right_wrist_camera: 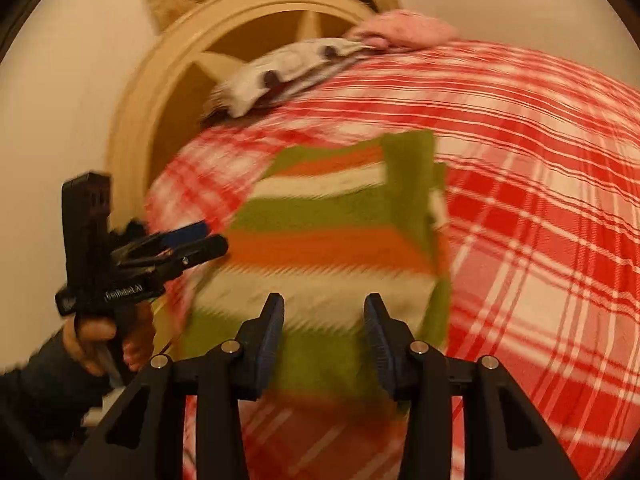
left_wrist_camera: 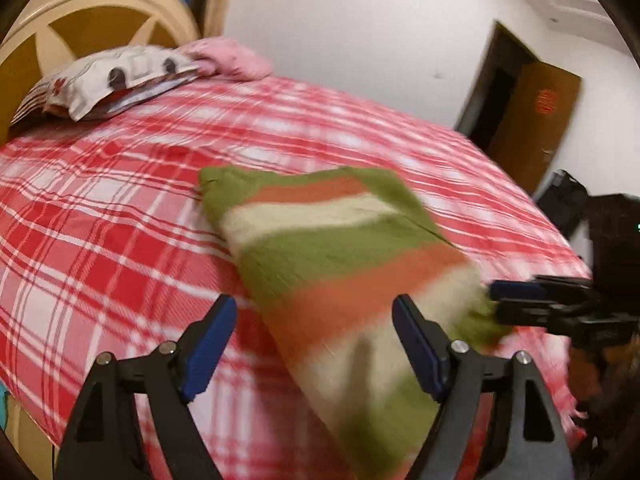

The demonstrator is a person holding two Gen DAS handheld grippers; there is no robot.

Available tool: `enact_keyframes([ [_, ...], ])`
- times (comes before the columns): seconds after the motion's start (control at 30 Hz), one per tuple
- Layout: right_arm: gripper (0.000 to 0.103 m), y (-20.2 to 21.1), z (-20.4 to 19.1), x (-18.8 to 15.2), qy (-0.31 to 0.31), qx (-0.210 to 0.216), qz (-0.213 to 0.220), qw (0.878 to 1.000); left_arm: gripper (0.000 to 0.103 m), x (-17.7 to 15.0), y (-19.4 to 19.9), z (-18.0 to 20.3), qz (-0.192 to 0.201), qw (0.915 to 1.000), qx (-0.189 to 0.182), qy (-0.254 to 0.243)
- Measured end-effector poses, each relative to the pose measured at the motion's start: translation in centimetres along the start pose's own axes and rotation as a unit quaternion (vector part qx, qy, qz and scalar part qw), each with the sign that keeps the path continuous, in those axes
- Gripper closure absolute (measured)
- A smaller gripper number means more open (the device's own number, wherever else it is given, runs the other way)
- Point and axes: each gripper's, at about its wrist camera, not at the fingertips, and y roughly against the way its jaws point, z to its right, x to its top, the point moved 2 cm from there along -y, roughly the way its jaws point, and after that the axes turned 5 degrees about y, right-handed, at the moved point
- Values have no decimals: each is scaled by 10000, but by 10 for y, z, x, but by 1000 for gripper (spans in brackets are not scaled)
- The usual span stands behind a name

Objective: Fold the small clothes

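In the left wrist view a patterned pillow (left_wrist_camera: pixel 112 80) and pink cloth (left_wrist_camera: pixel 232 58) lie by the cream headboard (left_wrist_camera: pixel 92 12) at far left. The left tool (left_wrist_camera: pixel 314 344) stands wide open, gripping nothing, above the folded striped sweater (left_wrist_camera: pixel 320 232) in mid-bed on the red plaid bedspread (left_wrist_camera: pixel 100 216). The right tool (right_wrist_camera: pixel 324 336), part open and empty, hovers at the sweater's right edge; a brown door (left_wrist_camera: pixel 528 120) stands beyond.

Warm dim indoor light, motion blur, heavy fisheye edge-warping.
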Motion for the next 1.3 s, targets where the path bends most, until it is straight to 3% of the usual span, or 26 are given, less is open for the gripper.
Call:
enact_keyframes([
  [0.13,60,-17,17,-31,-332,-535,-421,9971,15,-30,-15,13,-499,9980,150,-362],
  [0.23,60,-10,26,-35,-722,-222,-206,9969,15,-48,-34,5,-847,9955,371,-186],
  [0.33,59,9,15,-33,-591,-456,-61,9972,15,-44,-24,8,-860,9959,276,41],
  [0.47,50,42,-1,-33,-416,-928,285,9944,10,-32,14,21,-515,9982,303,6],
  [0.63,49,78,-27,-30,-202,-1639,787,9831,6,-20,53,32,-52,9994,346,-87],
  [0.8,49,116,-57,-28,171,-2024,1303,9705,3,-3,75,46,454,9979,322,-338],
  [0.97,49,137,-74,-21,336,-2147,1548,9637,3,-1,85,56,587,9968,207,-496],
  [1.3,49,148,-87,-28,447,-2191,1619,9611,3,-1,92,62,688,9961,204,-507],
])
